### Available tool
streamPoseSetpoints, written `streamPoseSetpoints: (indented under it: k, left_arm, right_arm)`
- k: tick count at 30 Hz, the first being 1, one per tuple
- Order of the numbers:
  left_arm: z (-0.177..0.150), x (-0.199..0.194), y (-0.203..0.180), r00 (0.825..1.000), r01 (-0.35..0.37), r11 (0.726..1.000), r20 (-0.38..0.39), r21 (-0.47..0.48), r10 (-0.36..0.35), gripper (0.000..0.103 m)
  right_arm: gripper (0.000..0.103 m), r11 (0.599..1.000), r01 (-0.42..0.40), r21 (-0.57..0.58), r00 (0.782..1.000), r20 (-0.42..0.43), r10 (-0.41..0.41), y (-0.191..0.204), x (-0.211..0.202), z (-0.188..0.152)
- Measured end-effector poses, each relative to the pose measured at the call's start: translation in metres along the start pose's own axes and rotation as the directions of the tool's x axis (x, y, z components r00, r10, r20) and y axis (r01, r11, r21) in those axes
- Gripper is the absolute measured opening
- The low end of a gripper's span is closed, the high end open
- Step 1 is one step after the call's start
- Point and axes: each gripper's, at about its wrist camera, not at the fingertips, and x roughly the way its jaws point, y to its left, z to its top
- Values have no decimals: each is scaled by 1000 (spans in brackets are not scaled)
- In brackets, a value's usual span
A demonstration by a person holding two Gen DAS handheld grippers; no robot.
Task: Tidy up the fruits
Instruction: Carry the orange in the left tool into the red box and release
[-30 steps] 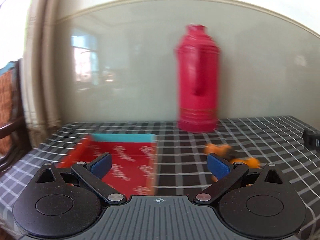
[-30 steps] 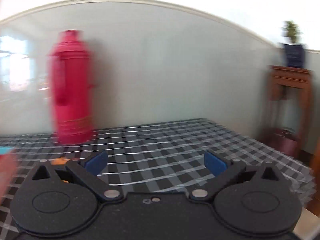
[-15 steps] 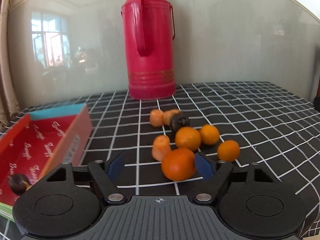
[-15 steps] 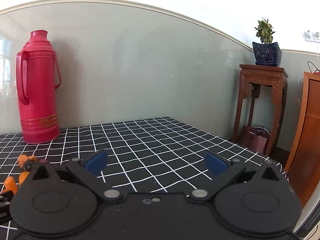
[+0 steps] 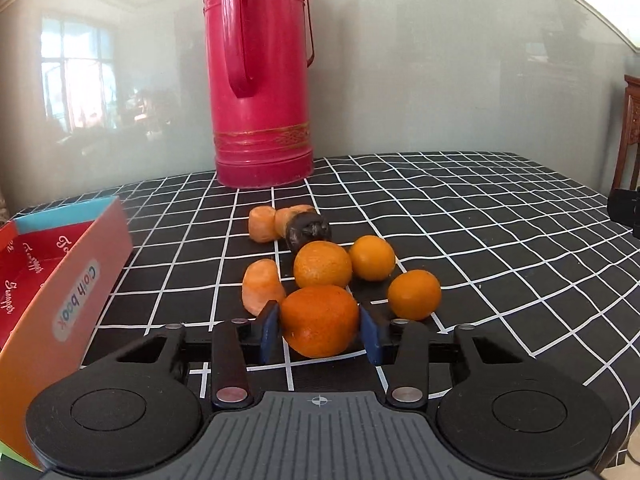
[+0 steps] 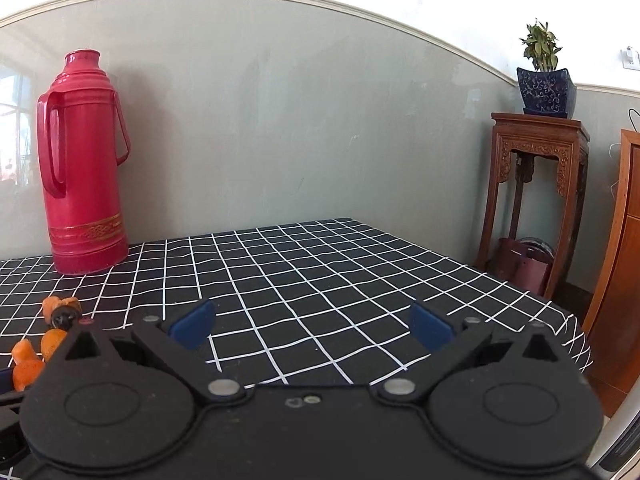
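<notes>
While the right gripper (image 6: 314, 326) hovers spread above the checked tablecloth (image 6: 320, 280), the left gripper (image 5: 319, 330) pinches the nearest orange (image 5: 320, 320) among clustered fruit beside the red box (image 5: 68, 280).

Your left view cuts the box (image 5: 60, 280) off at the picture's left edge, so you see only its near wall and part of its inside. In your right view, the gripper body hides most of the fruit pile (image 6: 38, 344) near the tablecloth's left edge.
</notes>
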Motion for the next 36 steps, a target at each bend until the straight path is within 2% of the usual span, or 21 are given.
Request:
streamPoseSetpoints:
  k: [2,6,9,12,17,22,25,30,32,34,35,36]
  left_arm:
    - [0,-2,3,1000,-8,1000,6,-13,8,42]
    - [5,-20,14,991,-90,996,100,-5,90,42]
    - [10,-37,36,971,-174,984,160,-39,178,42]
    - [14,-49,66,942,-273,958,177,-93,285,42]
    - [12,-57,118,895,-411,895,111,-175,433,42]
    - [0,-62,163,853,-505,832,12,-229,521,42]
    - [-4,-63,180,833,-543,806,-28,-236,553,42]
    - [-12,-57,199,828,-559,788,-122,-259,547,42]
    - [-13,-57,198,827,-560,789,-121,-251,549,42]
    - [-13,-60,197,830,-555,793,-114,-252,545,49]
    - [-13,-63,196,839,-541,801,-105,-256,534,68]
    - [-13,-66,194,838,-543,797,-100,-264,537,89]
  right_arm:
    - [97,1000,-9,8,1000,-3,9,0,0,1]
    - [97,999,-35,27,999,1,34,3,-3,3]
    - [97,998,-65,27,998,-2,65,9,-5,3]
    - [97,995,-95,17,995,-8,95,20,-7,3]
    - [97,988,-153,-9,988,-17,153,44,-11,2]
    - [97,979,-200,-35,980,-25,199,67,-14,1]
    - [97,973,-227,-34,973,-46,226,78,-13,0]
    - [97,964,-264,-41,963,-77,260,94,-11,-2]
    - [97,960,-274,-53,959,-88,269,100,-10,-3]
    - [97,958,-281,-62,956,-105,273,104,-8,-5]
    - [97,956,-287,-62,954,-115,278,106,-5,-6]
    - [97,954,-293,-61,951,-126,284,107,-3,-6]
